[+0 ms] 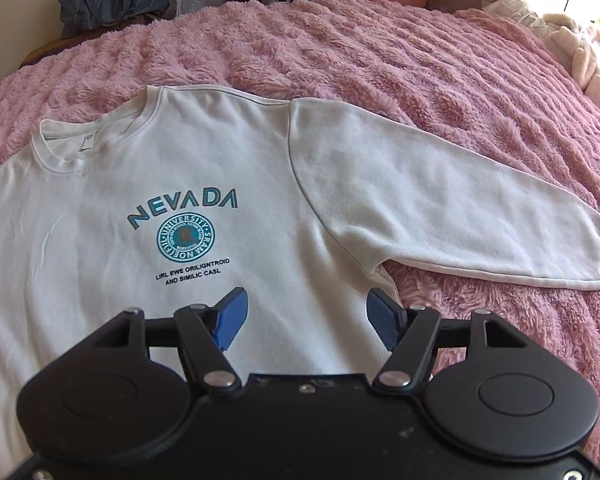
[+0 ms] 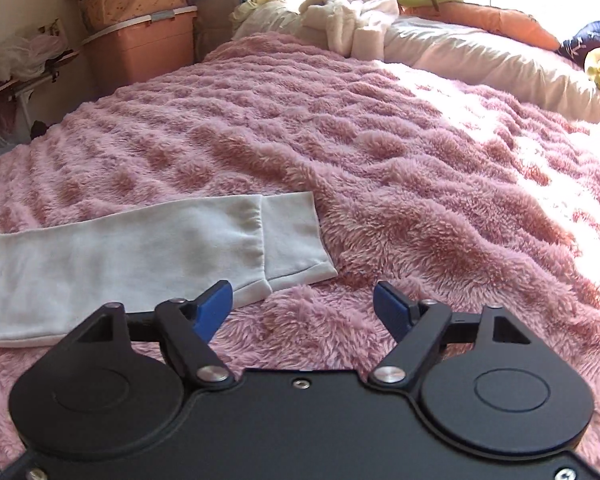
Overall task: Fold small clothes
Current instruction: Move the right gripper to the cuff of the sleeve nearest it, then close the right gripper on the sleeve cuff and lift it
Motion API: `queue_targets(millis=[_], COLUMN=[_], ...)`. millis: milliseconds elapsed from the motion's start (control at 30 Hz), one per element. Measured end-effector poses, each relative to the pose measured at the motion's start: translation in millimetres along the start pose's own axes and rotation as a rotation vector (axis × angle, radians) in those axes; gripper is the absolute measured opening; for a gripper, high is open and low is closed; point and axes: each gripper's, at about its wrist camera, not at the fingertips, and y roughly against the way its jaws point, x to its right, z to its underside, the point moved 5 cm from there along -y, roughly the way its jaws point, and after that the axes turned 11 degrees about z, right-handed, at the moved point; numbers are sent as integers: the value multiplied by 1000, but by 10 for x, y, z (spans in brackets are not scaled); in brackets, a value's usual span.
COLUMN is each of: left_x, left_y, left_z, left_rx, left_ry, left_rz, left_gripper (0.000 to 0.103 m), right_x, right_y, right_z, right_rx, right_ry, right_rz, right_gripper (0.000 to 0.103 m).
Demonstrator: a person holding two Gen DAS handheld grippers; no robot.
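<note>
Left wrist: sweatshirt (image 1: pixel 204 168) hem hidden.

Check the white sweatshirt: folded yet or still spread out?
Spread out. The white sweatshirt lies front-up on the pink blanket, its sleeve stretched sideways, cuff flat.

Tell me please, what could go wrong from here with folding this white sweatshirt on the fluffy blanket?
1. The right gripper is open over pink blanket, beside the sleeve cuff; closing there may pinch pile, not cloth.
2. The left gripper hovers over the sweatshirt near its side edge; it might catch only one layer.
</note>
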Motion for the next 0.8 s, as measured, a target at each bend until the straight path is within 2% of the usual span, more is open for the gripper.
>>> queue_targets(millis=[33,133,200,300,400,467,500,533,567,633,800], left_x=[18,63,78,102,111,128,135,142,147,149,134], left_y=[-75,-261,-378,-501,-585,-605,-605,-602,-602,-596,-580], left_z=[-22,-66,-95,-104,-81,-70,-62,-56,-51,-48,-74], left_rx=[-2,-9,-11,-23,-24,-20,-19,-23,-25,-24,-16], left_ry=[-3,-8,-14,-16,-8,-17,-17,-17,-16,-19,-13], left_rz=[1,4,7,9,18,20,23,25,27,29,56], left_gripper=[69,69,69,69,70,70,70,70,70,70,70], right_x=[48,155,178,124,71,42,22,7,-3,-9,-33], right_y=[-100,-435,-549,-650,-743,-787,-801,-812,-811,-787,-626], right_z=[9,86,89,50,25,1,-3,-4,-5,-24,-148], right_rx=[-21,-96,-99,-90,-90,-92,-95,-100,-102,-92,-41], right_ry=[-45,-195,-269,-287,-345,-375,-383,-393,-417,-444,-455], right_rz=[-2,-45,-82,-78,-110,-126,-138,-147,-163,-175,-193], right_gripper=[63,63,63,64,60,42,37,22,13,9,9])
